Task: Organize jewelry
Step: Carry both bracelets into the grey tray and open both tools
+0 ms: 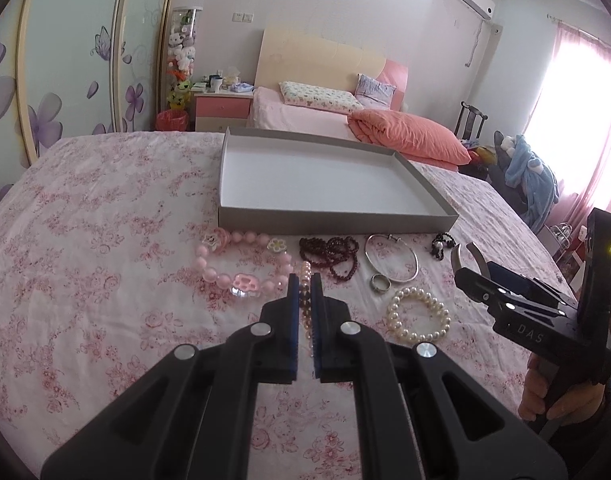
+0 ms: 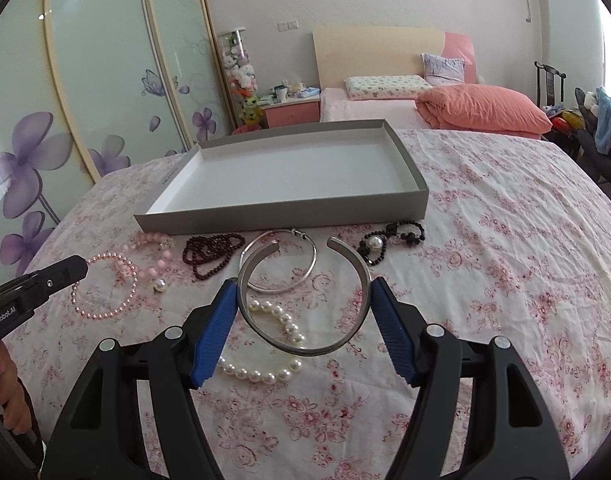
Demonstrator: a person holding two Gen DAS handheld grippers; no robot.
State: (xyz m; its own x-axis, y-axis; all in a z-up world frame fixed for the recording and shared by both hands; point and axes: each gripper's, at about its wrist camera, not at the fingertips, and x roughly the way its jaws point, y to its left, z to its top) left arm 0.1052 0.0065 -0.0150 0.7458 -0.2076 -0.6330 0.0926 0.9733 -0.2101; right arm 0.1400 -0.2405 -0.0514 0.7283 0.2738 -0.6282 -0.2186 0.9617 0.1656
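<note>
Jewelry is gripped in both tools, and the grey box (image 2: 289,212) lies straight ahead of them, beyond the row of pieces left on the flowered bedspread (image 2: 485,280). Its long side is turned across the line of reach, with the near wall facing the grippers. The right gripper (image 2: 305,304) is held wide around an open silver cuff (image 2: 305,300), the blue pads pressed on its two sides; the gap of the cuff points toward the box. The left gripper (image 1: 304,284) is closed narrow on a strand of small pink pearls (image 1: 304,300). Both pieces seem lifted clear of the cloth. The right tool is judged nearer to the middle of the box, so each piece must probably be carried forward over the near wall.
</note>
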